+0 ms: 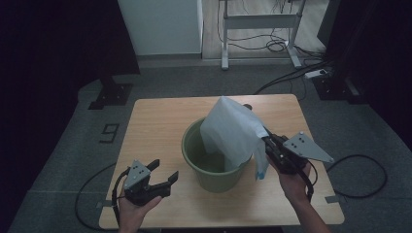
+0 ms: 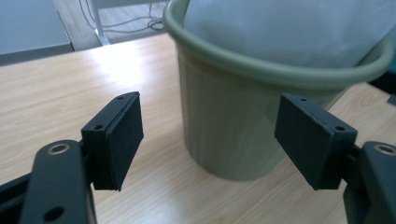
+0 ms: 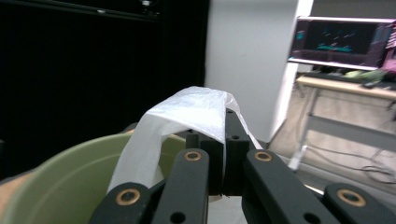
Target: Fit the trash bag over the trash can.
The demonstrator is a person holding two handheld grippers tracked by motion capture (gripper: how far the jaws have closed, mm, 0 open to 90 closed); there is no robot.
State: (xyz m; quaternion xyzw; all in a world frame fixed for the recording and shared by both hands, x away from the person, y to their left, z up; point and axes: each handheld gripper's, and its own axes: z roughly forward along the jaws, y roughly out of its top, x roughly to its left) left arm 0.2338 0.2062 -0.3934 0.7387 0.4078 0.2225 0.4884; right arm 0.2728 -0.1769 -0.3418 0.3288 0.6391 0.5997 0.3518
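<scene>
A green plastic bucket (image 1: pixel 214 174) stands in the middle of the wooden table (image 1: pixel 160 121). A white plastic bag (image 1: pixel 233 128) hangs over and partly into the bucket, held up by my right gripper (image 1: pixel 265 138), which is shut on the bag's edge at the bucket's right side. In the right gripper view the bag (image 3: pixel 187 112) drapes over the closed jaws, above the bucket's rim (image 3: pixel 70 172). My left gripper (image 1: pixel 163 174) stands open at the bucket's lower left, nothing between its pads (image 2: pixel 119 140). The left gripper view faces the bucket (image 2: pixel 233 130) from close by.
Beyond the table's far edge stand a white desk frame (image 1: pixel 257 22) and loose cables (image 1: pixel 291 73) on the grey floor. A dark stand (image 1: pixel 111 92) sits at the back left. A cable (image 1: pixel 359 174) loops on the floor to the right.
</scene>
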